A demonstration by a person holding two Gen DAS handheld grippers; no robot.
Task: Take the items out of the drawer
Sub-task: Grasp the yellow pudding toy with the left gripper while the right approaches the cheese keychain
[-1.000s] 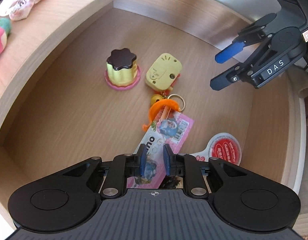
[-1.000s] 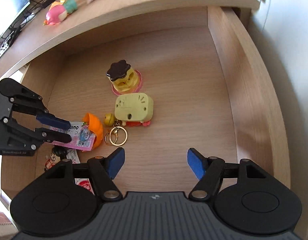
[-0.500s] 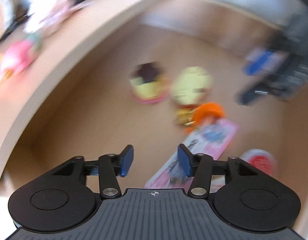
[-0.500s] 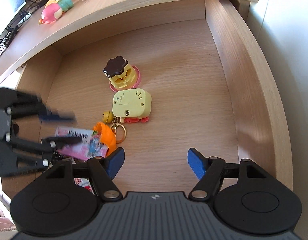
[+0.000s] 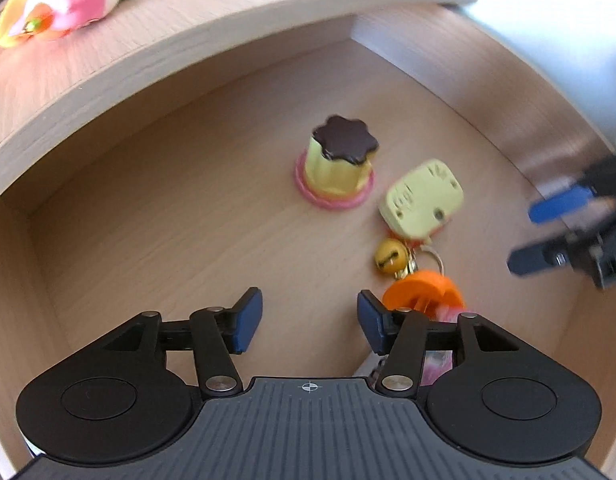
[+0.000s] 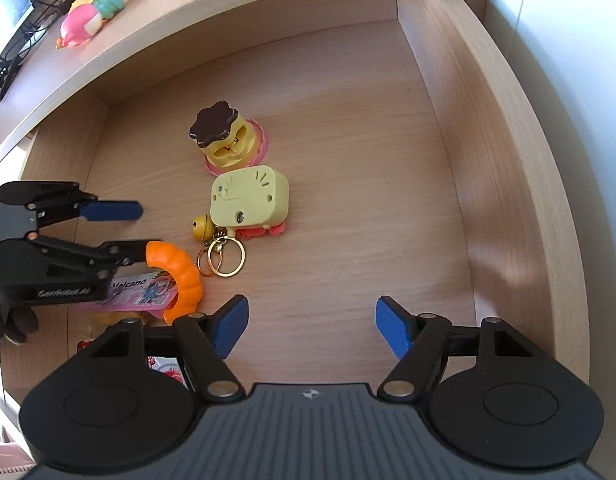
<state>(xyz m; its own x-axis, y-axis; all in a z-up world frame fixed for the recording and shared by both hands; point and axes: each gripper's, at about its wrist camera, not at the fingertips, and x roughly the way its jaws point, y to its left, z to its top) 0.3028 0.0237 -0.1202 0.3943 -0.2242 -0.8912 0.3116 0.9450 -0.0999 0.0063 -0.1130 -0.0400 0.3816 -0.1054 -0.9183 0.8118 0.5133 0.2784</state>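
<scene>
Open wooden drawer (image 6: pixel 503 168), seen from above by both wrist cameras. Items lie in a loose line down the middle-left of the drawer floor. Farthest back: pudding toy (image 6: pixel 224 138), upright, pale yellow body, dark brown scalloped top, pink ruffled base. Just in front, close to it, yellow box-shaped keychain toy (image 6: pixel 250 198), lying on its side, long axis roughly across the drawer, pink feet on its near edge. From its near-left corner hang a small gold bell (image 6: pixel 201 228) and a gold key ring (image 6: pixel 224 258), trailing toward the drawer front. Left of the ring: orange curved piece (image 6: pixel 180 276) lying on a pink printed packet (image 6: pixel 132 290), packet's long axis running left-right, mostly hidden under the left gripper. A red-and-white round packet (image 6: pixel 170 372) peeks out near the front edge, mostly covered.

Left gripper (image 6: pixel 128 232) comes in from the left, fingers spread, holding nothing; its lower finger is at the orange piece, contact unclear. Right gripper (image 6: pixel 311 324) hovers over bare drawer floor near the front, fingers wide apart, empty.

On the desk top (image 6: pixel 156 36) behind the drawer: a pink plush toy (image 6: pixel 82 24).
</scene>
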